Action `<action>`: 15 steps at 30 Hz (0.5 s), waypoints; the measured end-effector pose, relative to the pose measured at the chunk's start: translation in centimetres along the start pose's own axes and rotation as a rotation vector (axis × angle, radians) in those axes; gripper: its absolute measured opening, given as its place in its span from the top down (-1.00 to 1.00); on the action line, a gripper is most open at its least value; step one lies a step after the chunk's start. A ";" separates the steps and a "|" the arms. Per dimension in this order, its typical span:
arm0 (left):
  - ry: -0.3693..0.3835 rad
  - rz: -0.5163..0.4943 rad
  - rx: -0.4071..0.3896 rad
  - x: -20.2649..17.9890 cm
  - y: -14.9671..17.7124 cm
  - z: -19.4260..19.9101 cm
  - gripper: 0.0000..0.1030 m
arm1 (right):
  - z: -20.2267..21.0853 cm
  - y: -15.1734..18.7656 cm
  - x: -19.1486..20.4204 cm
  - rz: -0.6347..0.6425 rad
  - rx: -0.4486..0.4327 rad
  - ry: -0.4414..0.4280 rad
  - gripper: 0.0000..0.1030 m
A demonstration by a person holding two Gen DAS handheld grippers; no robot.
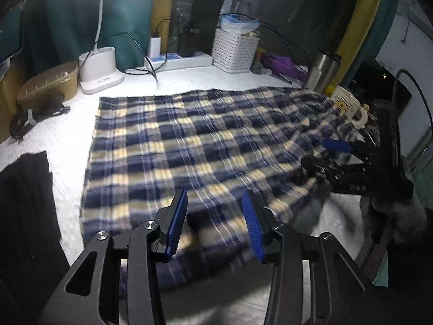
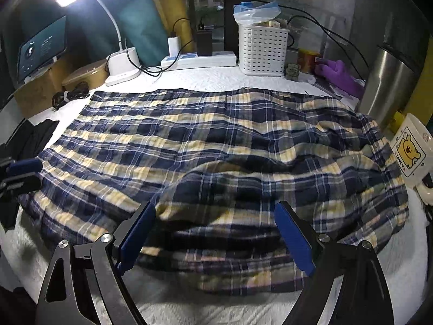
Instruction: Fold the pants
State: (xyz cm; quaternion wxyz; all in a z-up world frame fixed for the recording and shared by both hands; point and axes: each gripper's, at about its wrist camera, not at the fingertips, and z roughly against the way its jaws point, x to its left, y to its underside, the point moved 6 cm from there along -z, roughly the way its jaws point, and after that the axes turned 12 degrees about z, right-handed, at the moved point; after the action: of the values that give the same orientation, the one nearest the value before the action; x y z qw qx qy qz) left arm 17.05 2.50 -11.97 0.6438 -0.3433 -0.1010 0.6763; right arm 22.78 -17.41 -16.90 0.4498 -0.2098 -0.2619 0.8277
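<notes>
Nearest the cameras, both grippers hover over the near edge of the plaid pants (image 2: 216,146), which lie spread across the white-covered counter (image 1: 189,81), bunched and rumpled toward the right side and flatter toward the left. The left gripper (image 1: 215,222) has its blue pads partly apart with nothing pressed between them; plaid cloth shows in the gap below, but it looks to lie beneath rather than in a pinch. The right gripper (image 2: 216,233) stands wide apart and empty over a raised hump of fabric at the near hem. Both point steeply down at the cloth from the near side. The likeliest slip from here is a pinch that takes only the top layer of that hump, so the fold drags unevenly and the wrinkles get locked in. A little farther right, the bear-printed mug (image 2: 411,151) sits touching or just beside the cloth edge, with the steel tumbler (image 2: 389,81) behind it; pulling the pants sideways could tug or tip either one. At the far edge, the white basket (image 2: 262,51), the power strip (image 2: 200,59) and the desk lamp (image 2: 121,67) with loose cables stand near the fabric, and a wide sweep could snag them.
</notes>
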 end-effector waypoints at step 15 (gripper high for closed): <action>-0.024 -0.118 0.014 -5.2 3.1 -0.2 -0.22 | 1.2 2.3 -0.8 -0.012 -0.042 -0.021 -0.76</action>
State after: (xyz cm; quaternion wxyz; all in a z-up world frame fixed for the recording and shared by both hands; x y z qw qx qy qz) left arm 14.40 -2.90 -12.17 0.6838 -0.3243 -0.1242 0.6417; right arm 21.04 -19.43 -17.29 0.4475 -0.2091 -0.2850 0.8215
